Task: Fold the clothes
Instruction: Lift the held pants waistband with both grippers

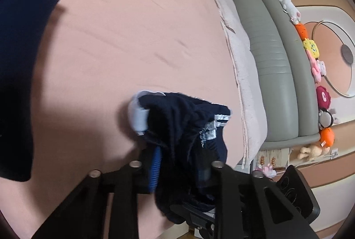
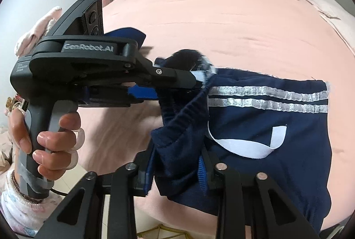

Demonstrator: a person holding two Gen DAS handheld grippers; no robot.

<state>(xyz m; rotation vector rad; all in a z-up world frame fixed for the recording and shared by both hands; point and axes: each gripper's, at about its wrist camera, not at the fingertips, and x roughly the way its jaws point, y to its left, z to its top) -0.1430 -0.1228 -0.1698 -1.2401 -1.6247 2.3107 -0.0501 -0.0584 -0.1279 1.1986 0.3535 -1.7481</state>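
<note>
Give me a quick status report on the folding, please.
Left gripper and right gripper both shut on navy shorts, bunched at the waistband. Legs spread on pink bed. Second navy garment lies to the left, apart.

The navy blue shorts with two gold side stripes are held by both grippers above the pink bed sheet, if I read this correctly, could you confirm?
Not quite: the stripes are silver-grey, not gold, as the right wrist view shows. The navy blue shorts with two silver-grey side stripes are held by both the left gripper and the right gripper above the pink bed sheet.
</note>
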